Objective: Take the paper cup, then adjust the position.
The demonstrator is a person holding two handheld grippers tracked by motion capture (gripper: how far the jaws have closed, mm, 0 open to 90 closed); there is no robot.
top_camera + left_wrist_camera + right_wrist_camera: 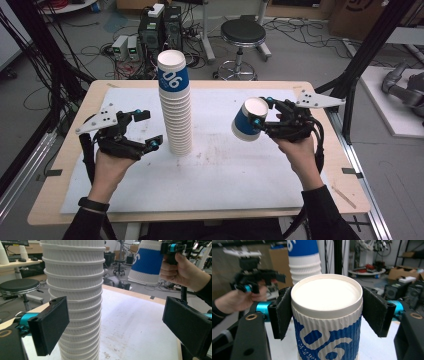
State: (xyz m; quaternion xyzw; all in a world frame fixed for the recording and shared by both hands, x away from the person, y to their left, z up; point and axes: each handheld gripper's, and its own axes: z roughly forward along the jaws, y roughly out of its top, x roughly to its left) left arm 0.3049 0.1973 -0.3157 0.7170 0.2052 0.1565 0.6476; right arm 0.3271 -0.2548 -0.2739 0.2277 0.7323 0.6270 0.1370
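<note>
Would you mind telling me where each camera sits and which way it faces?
High view: above the person's side, looking forward and down at the cup stack; both forearms show.
Left gripper view: on the left gripper, open, facing the stack.
Right gripper view: on the right gripper, clamping the single cup.
All share the stack.

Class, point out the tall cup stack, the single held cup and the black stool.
cup stack (pixel 176 112), high view, ribbed side
held cup (pixel 325 327), right gripper view, ribbed wall
black stool (pixel 243 31), high view, seat
</note>
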